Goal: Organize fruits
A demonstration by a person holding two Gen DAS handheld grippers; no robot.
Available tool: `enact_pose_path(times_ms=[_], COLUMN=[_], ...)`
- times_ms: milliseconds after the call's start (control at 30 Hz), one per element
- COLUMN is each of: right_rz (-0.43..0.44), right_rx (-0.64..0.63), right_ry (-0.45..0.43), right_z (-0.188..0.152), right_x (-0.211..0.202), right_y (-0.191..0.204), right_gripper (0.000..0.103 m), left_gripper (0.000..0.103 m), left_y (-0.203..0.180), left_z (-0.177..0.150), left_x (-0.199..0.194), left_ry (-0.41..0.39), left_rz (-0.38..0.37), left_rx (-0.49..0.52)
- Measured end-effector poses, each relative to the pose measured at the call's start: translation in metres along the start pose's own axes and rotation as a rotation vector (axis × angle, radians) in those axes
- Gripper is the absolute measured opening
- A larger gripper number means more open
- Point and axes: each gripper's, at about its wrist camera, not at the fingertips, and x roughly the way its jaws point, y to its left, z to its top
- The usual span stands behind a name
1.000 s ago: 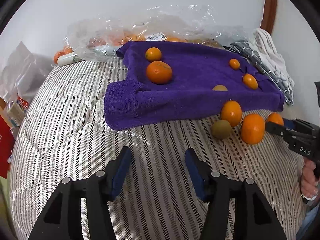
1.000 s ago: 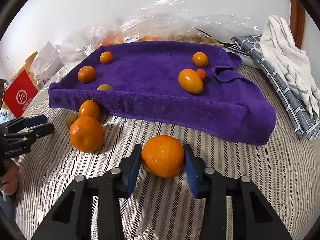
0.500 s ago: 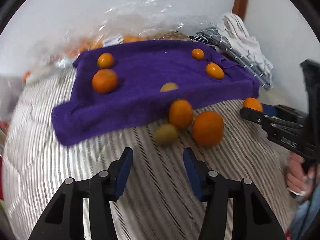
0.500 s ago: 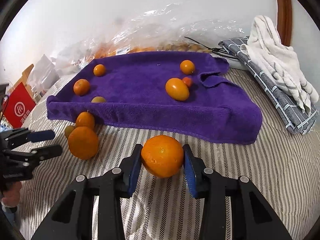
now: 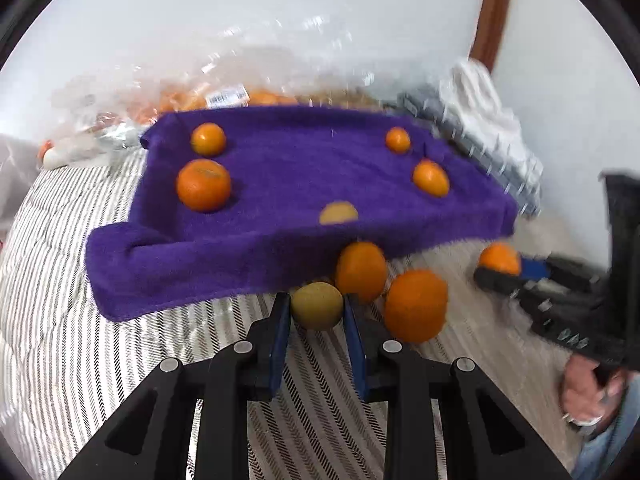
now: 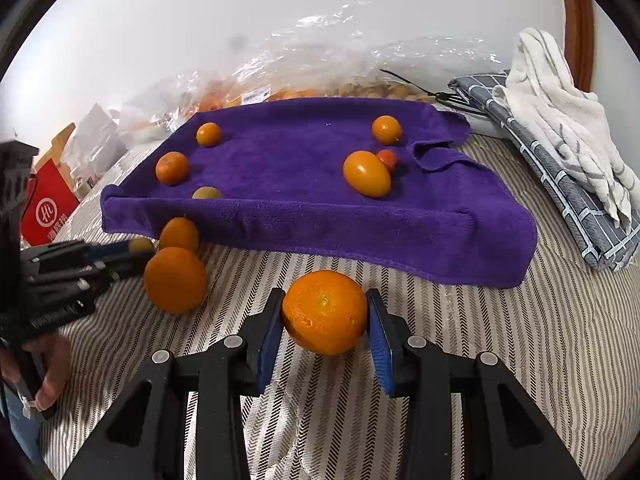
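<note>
Striped herringbone bedding (image 6: 500,352) covers the bed that carries everything, with a pale wall behind. Nearest in the right wrist view, the right gripper (image 6: 325,320) has its jaws clamped on a large orange (image 6: 325,312), both pads pressed against its sides, apparently so it can be carried to the purple towel (image 6: 300,168) just ahead. In the left wrist view, the left gripper (image 5: 317,314) straddles a small greenish-brown fruit (image 5: 317,306); its jaws sit close on either side, but motion blur leaves it unclear whether they are truly gripping or only closing in.

Crowding that fruit are a round orange (image 5: 416,306) just to its right and an oval orange (image 5: 361,271) behind it, against the towel's front edge, so the right pad has little room and could nudge either one into rolling.

Farther on, the towel holds sorted fruit: two oranges at its left side, a yellowish fruit (image 5: 338,213) near the front fold, and an oval orange (image 6: 367,173) with smaller ones at the right. Its raised front fold is a lip that any carried fruit must clear. Beyond lie clear plastic bags (image 6: 320,68) of fruit, and folded cloths (image 6: 560,128) to the right.
</note>
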Motion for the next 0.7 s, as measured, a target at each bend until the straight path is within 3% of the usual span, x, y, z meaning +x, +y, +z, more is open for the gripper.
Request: enact_pose_path(times_ms=[133, 300, 500, 700], right_rz=[-0.003, -0.006, -0.013, -0.016], right_rx=[-0.007, -0.02, -0.023, -0.016], right_ry=[-0.01, -0.002, 0.003, -0.002], right_z=[-0.001, -0.001, 0.0, 0.0], right_x=[-0.002, -0.001, 0.0, -0.001], right_y=[0.001, 0.003, 0.004, 0.003], right_gripper=[0.04, 0.04, 0.04, 0.04], left_gripper=[0.026, 0.026, 0.026, 0.026], left_y=[0.006, -0.003, -0.006, 0.006], left_z=[-0.002, 0.003, 0.006, 0.007], left_x=[-0.015, -0.02, -0.028, -0.033], left_ry=[-0.079, -0.117, -0.175, -0.203], left_rz=[-0.025, -0.032, 0.018, 0.02], left_rx=[-0.024, 0.007, 0.02, -0.044])
